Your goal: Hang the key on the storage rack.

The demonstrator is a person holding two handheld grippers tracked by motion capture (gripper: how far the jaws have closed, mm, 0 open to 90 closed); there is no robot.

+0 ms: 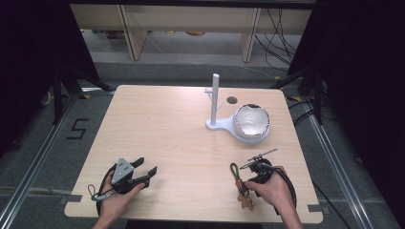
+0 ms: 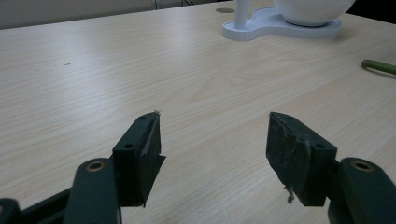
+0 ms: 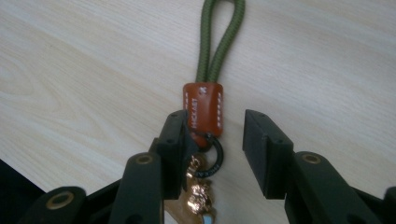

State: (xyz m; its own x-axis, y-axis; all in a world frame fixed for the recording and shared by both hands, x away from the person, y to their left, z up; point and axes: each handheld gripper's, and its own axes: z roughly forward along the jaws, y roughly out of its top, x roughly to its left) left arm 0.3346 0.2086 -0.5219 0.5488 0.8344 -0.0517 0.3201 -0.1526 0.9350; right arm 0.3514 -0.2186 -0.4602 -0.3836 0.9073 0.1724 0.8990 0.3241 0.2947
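— Keychain (image 3: 205,107) of olive-green cord loop, brown leather tab, black ring and gold charm: where does it lie?

— Flat on the pale wooden table (image 1: 162,124), near the front edge at the right. The right tool (image 3: 212,140) straddles it, jaws spread, the leather tab touching one jaw and clear of the other.

— And open room?

— Plenty across the table's middle. The left tool (image 2: 212,140) hovers near the front left corner, jaws spread, nothing between them. The white stand with an upright post (image 1: 215,102) and the white bowl-shaped dome (image 1: 251,121) on its base sit well apart, toward the far right.

— Anything hard to make out?

— The gold charm is partly hidden behind a jaw; its shape I cannot tell. The tab's stamped lettering is too small to read.

— The room?

— Grey floor, a taped "5" (image 1: 78,129) left of the table, black curtains at both sides, cables (image 1: 277,33) beyond.
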